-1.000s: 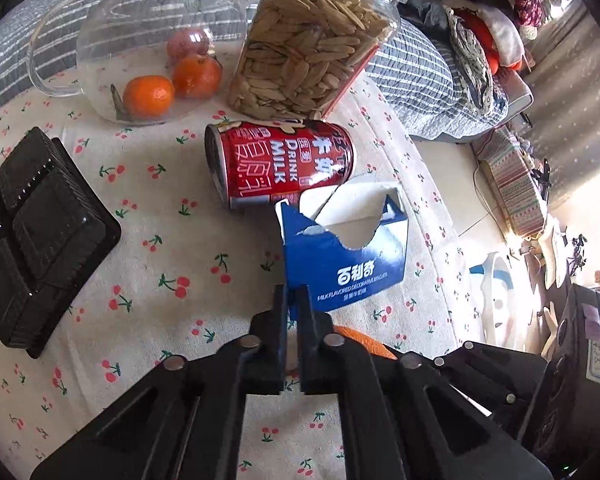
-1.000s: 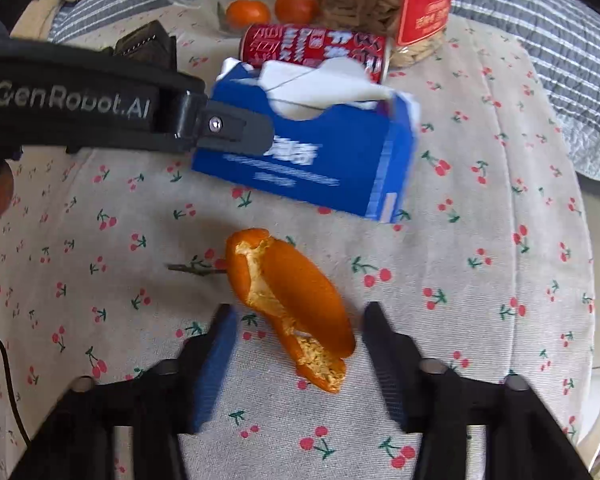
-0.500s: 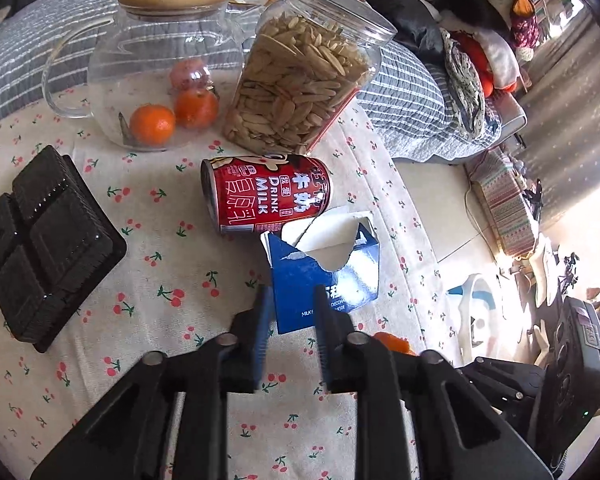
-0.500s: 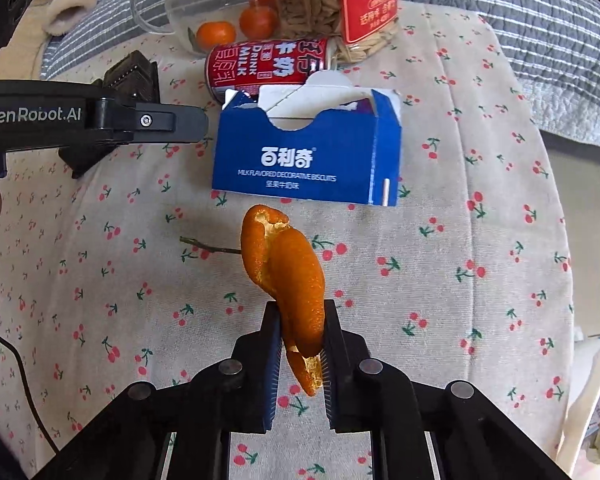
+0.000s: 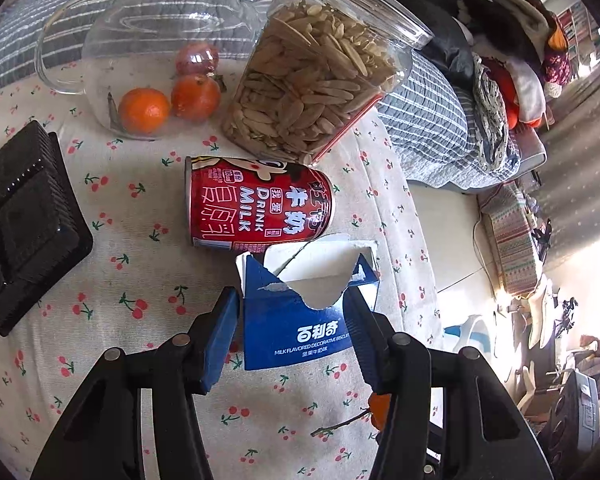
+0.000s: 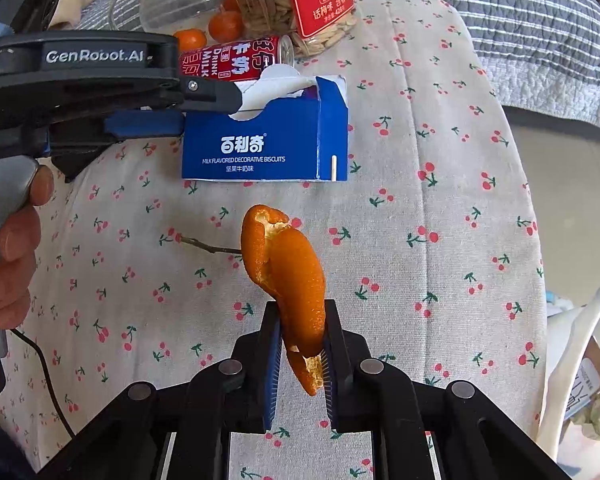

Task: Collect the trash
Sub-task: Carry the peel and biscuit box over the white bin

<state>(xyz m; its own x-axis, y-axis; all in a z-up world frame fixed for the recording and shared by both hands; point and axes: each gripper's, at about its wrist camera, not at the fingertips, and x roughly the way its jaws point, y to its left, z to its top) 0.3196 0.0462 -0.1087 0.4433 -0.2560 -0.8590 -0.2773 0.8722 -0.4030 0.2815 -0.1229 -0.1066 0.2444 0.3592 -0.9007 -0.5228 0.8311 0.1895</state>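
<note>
A torn blue biscuit box (image 5: 300, 332) stands open-topped on the cherry-print tablecloth (image 5: 132, 272). My left gripper (image 5: 290, 298) has its jaws opening, one finger on each side of the box, and the pads do not press it. Behind the box lies a red milk can (image 5: 256, 208) on its side. In the right wrist view my right gripper (image 6: 302, 308) is shut on a curled orange peel (image 6: 284, 264), held above the cloth in front of the box (image 6: 260, 148). A thin twig (image 6: 208, 246) lies on the cloth behind the peel.
A black plastic tray (image 5: 24, 216) sits at the left. At the back stand a glass pitcher (image 5: 148, 40), with tangerines seen through it, and a jar of seeds (image 5: 320, 80). The table drops off at the right, with floor clutter beyond. A hand (image 6: 16, 248) holds the left gripper's handle.
The left jaws went from shut to apart and now straddle the blue box. The right jaws closed on the orange peel and lifted it off the cloth.
</note>
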